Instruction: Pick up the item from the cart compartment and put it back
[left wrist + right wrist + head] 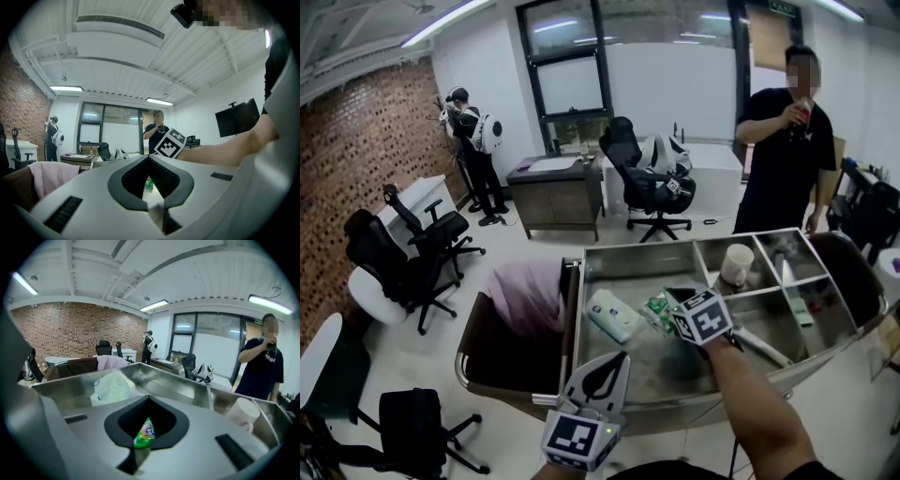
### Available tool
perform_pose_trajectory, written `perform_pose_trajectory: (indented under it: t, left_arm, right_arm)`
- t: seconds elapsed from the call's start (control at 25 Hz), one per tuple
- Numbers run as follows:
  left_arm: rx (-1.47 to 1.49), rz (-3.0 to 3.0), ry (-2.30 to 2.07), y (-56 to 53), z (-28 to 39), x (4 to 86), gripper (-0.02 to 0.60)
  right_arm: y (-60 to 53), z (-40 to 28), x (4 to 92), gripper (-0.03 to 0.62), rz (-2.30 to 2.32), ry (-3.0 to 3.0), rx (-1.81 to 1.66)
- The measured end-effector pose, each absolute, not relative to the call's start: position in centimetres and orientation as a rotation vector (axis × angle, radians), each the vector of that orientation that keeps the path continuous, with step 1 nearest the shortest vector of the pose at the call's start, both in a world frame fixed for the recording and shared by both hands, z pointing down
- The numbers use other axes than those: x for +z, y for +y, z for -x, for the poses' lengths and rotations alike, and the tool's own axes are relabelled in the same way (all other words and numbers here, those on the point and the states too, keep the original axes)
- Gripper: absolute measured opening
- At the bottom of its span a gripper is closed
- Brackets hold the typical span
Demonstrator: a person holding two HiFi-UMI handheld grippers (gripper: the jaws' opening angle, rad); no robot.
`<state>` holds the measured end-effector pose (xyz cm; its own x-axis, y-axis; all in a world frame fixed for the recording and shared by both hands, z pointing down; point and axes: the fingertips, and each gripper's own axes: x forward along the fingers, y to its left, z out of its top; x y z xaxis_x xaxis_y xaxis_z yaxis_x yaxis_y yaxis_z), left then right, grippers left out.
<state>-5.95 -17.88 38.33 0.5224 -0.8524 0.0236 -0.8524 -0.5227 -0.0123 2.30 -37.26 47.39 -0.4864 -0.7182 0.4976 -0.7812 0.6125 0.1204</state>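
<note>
A green snack packet (143, 432) is pinched between the jaws of my right gripper (140, 446), which is shut on it. In the head view that gripper (673, 307) hangs over the large left compartment of the steel cart (637, 249), with the green packet (657, 308) at its tip. A white pouch (614, 316) lies in the same compartment just left of it, the same white pouch (110, 386) in the right gripper view. My left gripper (606, 371) is low at the cart's near edge, jaws together and holding nothing; its own view shows the left gripper (151, 197) shut.
A white cup (736, 264) stands in a small rear compartment, and a green item (800, 309) lies in the right one. A pink cloth (525, 292) drapes a brown bin left of the cart. A person in black (783, 150) stands behind the cart. Office chairs (412, 253) fill the left floor.
</note>
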Motion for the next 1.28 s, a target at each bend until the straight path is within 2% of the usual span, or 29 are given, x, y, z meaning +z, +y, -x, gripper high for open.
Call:
perform_pose_trajectory:
  t: [0.36, 1.28]
  left_arm:
    - [0.048, -2.737, -1.532, -17.6, 5.6, 38.4, 0.0]
    - [0.041, -2.725, -1.505, -17.5, 5.1, 38.5, 0.0]
  right_arm:
    - [-34.4, -2.6, 43.0, 0.018, -1.241, -2.499, 0.247]
    - [-24.1, -6.3, 34.6, 0.018, -1.338, -2.774, 0.141]
